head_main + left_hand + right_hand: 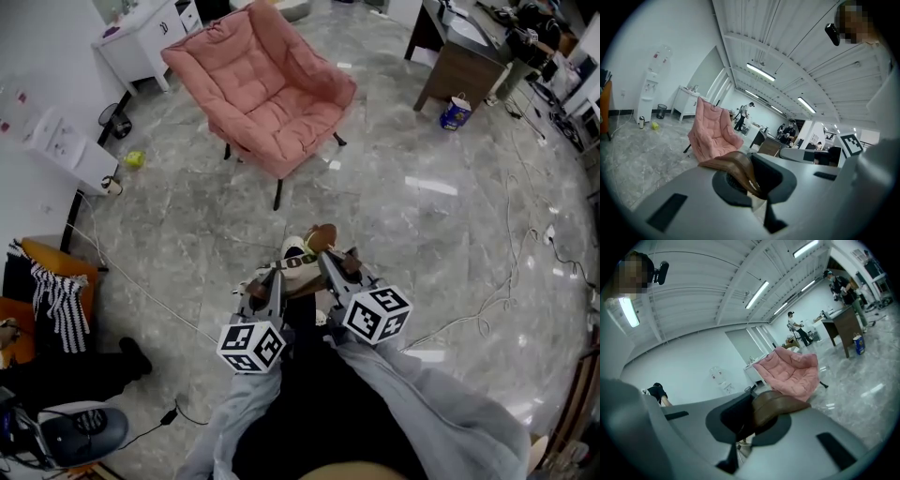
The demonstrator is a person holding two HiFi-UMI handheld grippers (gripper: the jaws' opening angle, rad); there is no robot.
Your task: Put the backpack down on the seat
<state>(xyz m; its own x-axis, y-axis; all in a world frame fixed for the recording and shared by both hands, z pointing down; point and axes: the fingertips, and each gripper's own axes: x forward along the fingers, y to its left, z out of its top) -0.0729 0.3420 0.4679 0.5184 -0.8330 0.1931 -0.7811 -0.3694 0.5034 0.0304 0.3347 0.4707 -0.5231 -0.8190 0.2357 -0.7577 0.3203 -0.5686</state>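
A cream backpack [298, 251] with brown leather trim hangs in front of me, above the grey marble floor. My left gripper [275, 277] is shut on one brown strap [739, 168]. My right gripper [328, 262] is shut on the other brown strap [777, 407]. Both grippers sit side by side, pointing roughly level toward the pink cushioned chair [263, 89]. That chair [712, 132] stands some way ahead on black legs, its seat [793, 372] bare. Most of the backpack's body is hidden under the grippers.
A brown desk [461, 64] with a blue-and-white bucket [456, 112] beside it stands at the upper right. A white cabinet [145, 37] and a water dispenser [70, 150] line the left wall. Cables [525, 272] trail over the floor at right. People stand far back.
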